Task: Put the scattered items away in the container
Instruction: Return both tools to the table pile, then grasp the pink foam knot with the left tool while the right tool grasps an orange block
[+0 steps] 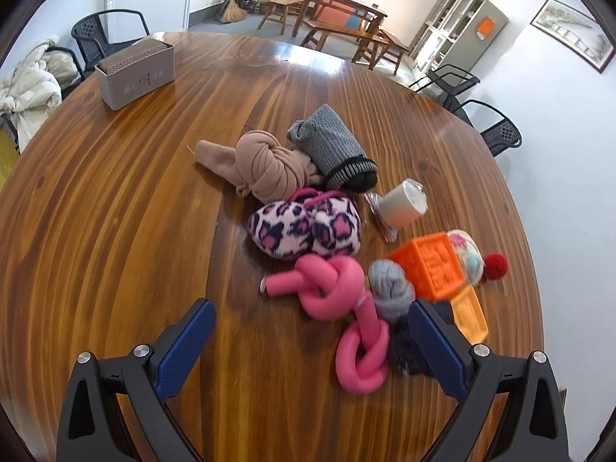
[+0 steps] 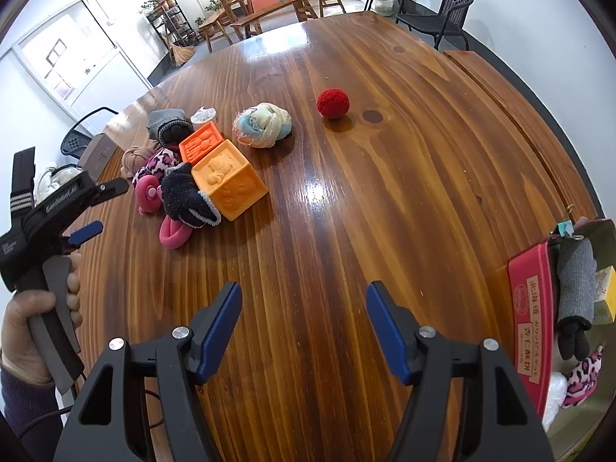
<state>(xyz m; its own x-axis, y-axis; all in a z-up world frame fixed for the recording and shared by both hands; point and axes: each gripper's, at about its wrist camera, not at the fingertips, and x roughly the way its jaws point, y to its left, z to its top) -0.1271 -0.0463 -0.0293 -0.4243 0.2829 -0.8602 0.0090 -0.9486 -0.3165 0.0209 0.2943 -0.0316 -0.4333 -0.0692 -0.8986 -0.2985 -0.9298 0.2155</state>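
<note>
Nearest us, our left gripper [image 1: 310,323] hangs wide open and empty over the pink knotted tube [image 1: 338,296], part of the pile on the wooden table [image 1: 115,231]. We judge this the reach step; next we lower and close on it. Our right gripper [image 2: 304,308] gapes empty too, and the red-rimmed container [image 2: 529,308] waits at far right.
</note>
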